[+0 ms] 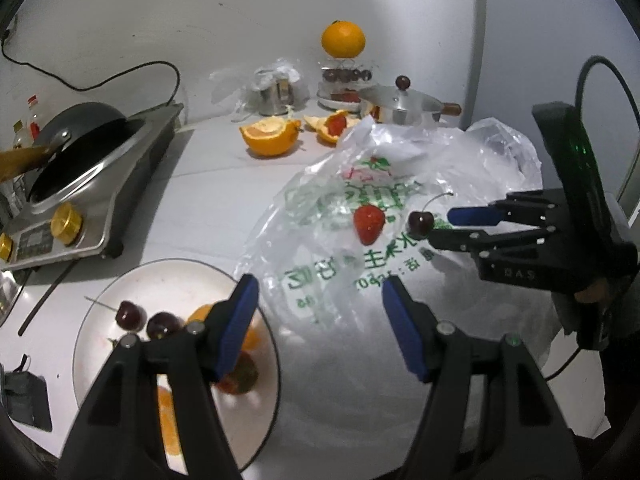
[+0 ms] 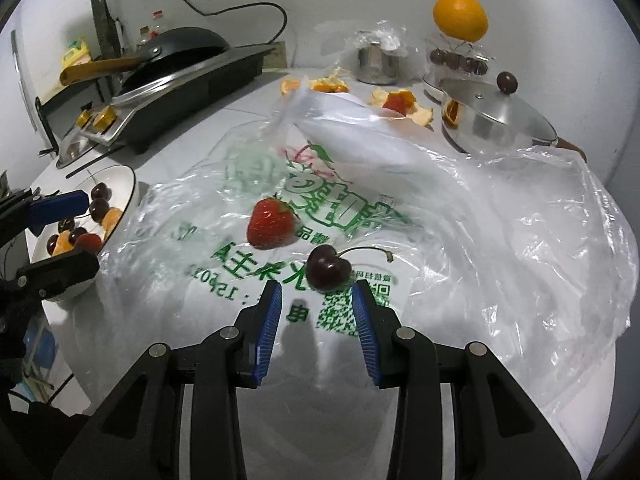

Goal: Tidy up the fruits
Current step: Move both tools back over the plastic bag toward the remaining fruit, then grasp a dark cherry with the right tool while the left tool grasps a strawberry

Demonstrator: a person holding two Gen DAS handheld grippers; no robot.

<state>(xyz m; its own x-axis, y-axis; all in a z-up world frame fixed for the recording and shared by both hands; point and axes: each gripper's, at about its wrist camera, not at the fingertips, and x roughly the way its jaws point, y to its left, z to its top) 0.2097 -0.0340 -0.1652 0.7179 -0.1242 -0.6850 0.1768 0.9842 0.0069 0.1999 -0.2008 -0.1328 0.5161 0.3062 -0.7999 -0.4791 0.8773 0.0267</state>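
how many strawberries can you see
3: one strawberry on the plastic bag, one in the plate, one on the orange peel. Others may be hidden.

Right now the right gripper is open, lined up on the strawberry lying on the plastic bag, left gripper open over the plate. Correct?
One error: the right gripper is lined up on the dark cherry, not the strawberry, which lies beyond and to its left in the right wrist view. Both fruits lie on the plastic bag; the left gripper is open by the plate.
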